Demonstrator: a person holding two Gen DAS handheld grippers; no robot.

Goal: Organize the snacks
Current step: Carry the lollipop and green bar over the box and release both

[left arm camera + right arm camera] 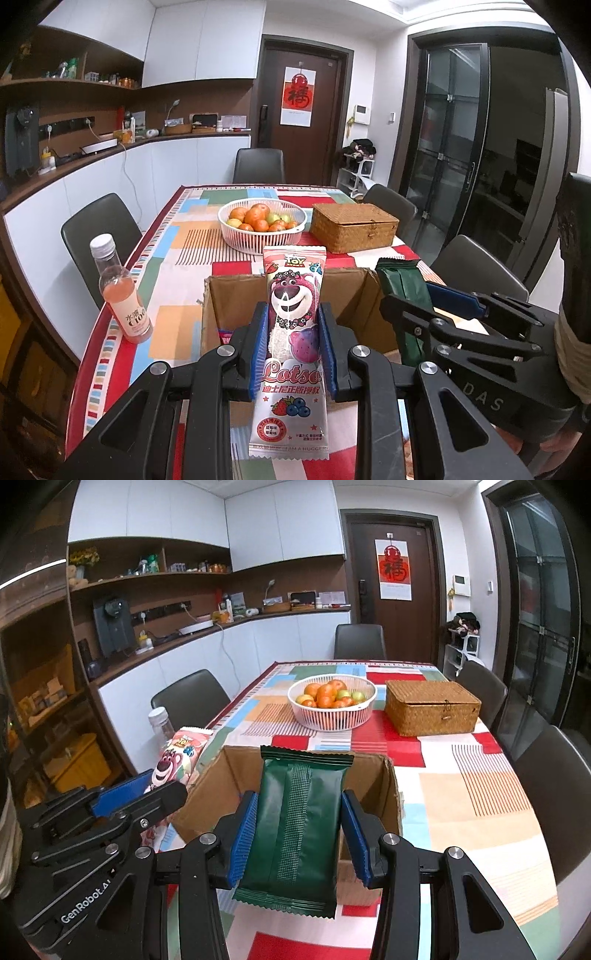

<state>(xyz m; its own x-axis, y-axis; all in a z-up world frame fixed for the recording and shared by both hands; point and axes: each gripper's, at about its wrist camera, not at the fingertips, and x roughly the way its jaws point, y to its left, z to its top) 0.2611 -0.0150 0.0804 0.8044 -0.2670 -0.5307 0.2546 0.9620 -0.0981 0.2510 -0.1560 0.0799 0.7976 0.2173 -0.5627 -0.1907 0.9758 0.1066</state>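
Fruit basket (262, 229) beside wicker box (352, 227) (lid shut); bottle (123, 291).

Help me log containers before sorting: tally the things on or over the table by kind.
Snack packets: 2, pink Lotso packet and green packet
Bottle: 1
Cardboard box: 1
Fruit basket: 1
Wicker box: 1
Total: 6

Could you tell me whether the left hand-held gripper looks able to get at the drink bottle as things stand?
Probably not yet: the left hand-held gripper is shut on the Lotso snack packet. The drink bottle stands unobstructed on the table to its left.
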